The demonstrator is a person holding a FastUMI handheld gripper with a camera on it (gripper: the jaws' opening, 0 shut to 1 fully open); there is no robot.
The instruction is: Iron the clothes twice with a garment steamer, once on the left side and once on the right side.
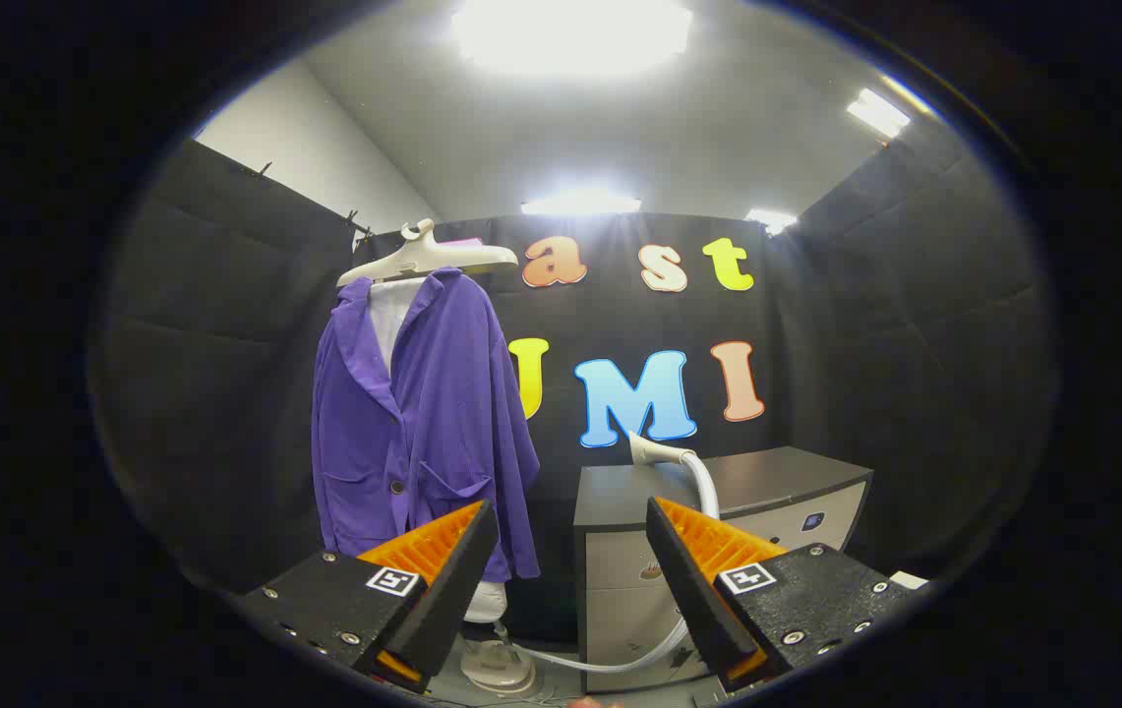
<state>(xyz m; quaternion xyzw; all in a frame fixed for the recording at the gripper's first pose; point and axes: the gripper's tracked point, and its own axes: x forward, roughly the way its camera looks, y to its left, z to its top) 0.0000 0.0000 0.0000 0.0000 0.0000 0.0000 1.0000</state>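
The steamer head (654, 450) rests on the cabinet (777, 482) beyond the fingers, right of the hanging purple jacket (423, 413), and the gripper (570, 570), spread and empty, seems about to reach for it, needing a forward approach to its handle.

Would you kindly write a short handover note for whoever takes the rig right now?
Claw: open, holding nothing.
Purple jacket: hanging on the white hanger, beyond the left finger.
Steamer head: resting on the grey cabinet, beyond the right finger; its hose runs down to the base unit on the floor.
Done: nothing apparent; steamer not yet picked up.
Left: grasp the steamer head, steam the jacket's left side, then its right.
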